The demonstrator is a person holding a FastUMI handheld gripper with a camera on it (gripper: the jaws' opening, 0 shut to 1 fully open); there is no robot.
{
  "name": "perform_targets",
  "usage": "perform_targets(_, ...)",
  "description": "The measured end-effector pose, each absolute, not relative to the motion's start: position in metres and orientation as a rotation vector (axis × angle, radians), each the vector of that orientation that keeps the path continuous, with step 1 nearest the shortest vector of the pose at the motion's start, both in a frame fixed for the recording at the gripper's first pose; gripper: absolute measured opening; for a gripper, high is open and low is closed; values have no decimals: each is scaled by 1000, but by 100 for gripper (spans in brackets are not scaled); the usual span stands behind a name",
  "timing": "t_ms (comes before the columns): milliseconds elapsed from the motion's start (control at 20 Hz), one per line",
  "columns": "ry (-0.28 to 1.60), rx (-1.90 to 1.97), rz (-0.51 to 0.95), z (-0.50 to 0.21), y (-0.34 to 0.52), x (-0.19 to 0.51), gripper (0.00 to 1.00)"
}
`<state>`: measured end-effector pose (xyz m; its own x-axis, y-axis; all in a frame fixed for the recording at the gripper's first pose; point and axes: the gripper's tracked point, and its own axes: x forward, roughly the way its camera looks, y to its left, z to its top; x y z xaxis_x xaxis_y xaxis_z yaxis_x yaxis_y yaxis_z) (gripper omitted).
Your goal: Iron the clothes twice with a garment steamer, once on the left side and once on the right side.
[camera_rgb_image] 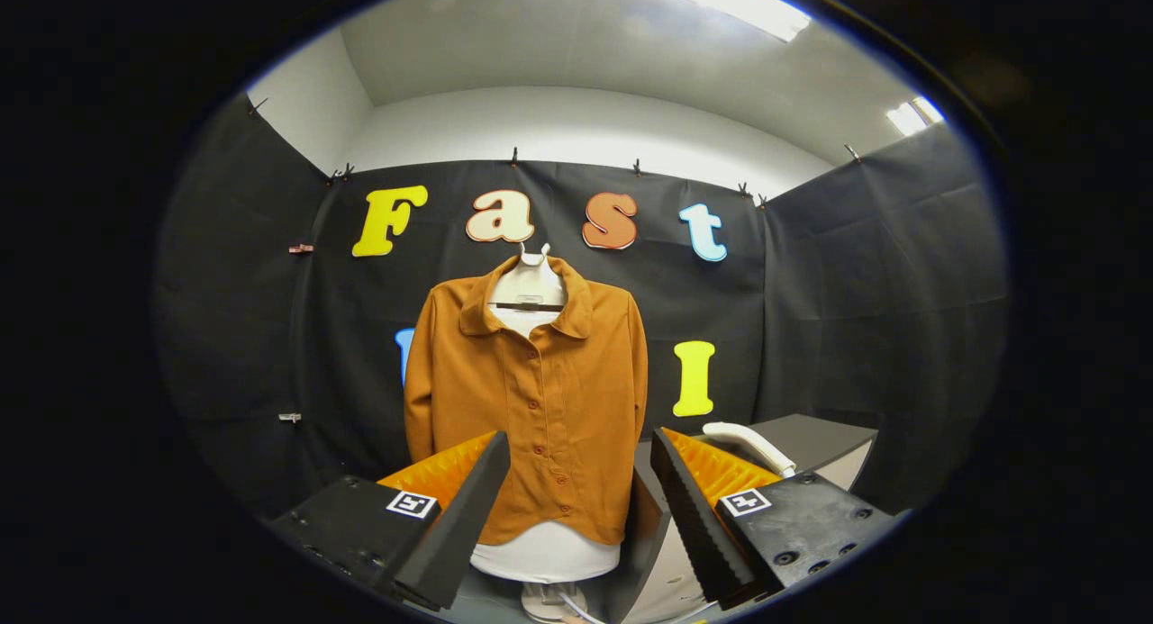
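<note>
gripper (576, 507) held level and pointed straight at the shirt, fingers spread wide with nothing between them, orange button-up shirt (531, 399) hanging on a white stand (545, 556) beyond them, white steamer handle (748, 444) resting on the grey table (811, 439) edge just past the right finger

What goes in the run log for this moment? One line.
gripper: open, empty | orange shirt: hanging ahead, beyond fingers | steamer handle: on table, beyond right finger | steaming: not started
</note>
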<state>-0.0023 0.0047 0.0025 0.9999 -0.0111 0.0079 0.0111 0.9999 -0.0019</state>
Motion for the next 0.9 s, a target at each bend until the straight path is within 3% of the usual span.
perform_targets(900,-11,-11,-107,3,4,-4,98)
